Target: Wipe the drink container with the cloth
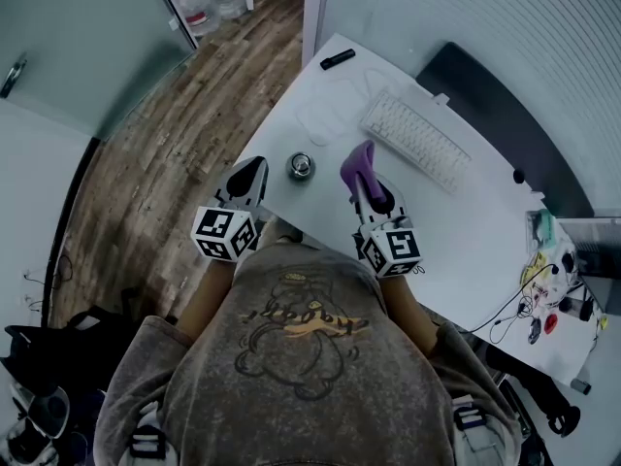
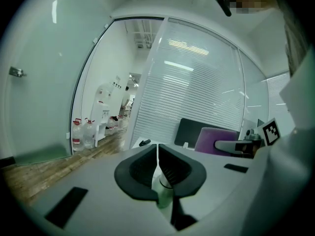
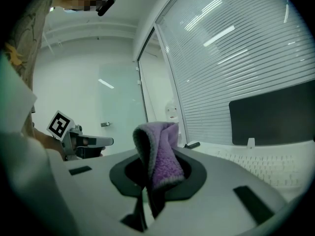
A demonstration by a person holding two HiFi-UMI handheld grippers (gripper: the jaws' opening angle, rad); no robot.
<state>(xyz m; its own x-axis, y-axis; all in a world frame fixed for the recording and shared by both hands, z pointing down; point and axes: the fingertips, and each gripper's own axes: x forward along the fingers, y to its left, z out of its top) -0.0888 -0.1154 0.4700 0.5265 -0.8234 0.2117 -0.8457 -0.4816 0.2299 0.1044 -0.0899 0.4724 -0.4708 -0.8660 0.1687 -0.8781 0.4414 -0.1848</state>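
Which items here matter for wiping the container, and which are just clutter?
Job: drink container; purple cloth; right gripper, clamped on the cloth.
Lying about: keyboard; small black object; cables; water jugs.

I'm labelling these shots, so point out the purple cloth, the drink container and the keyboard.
purple cloth (image 3: 160,156), right gripper view, on its fuzzy folded face.
drink container (image 1: 301,166), head view, on its round metal top.
keyboard (image 1: 415,140), head view, on the middle of its keys.
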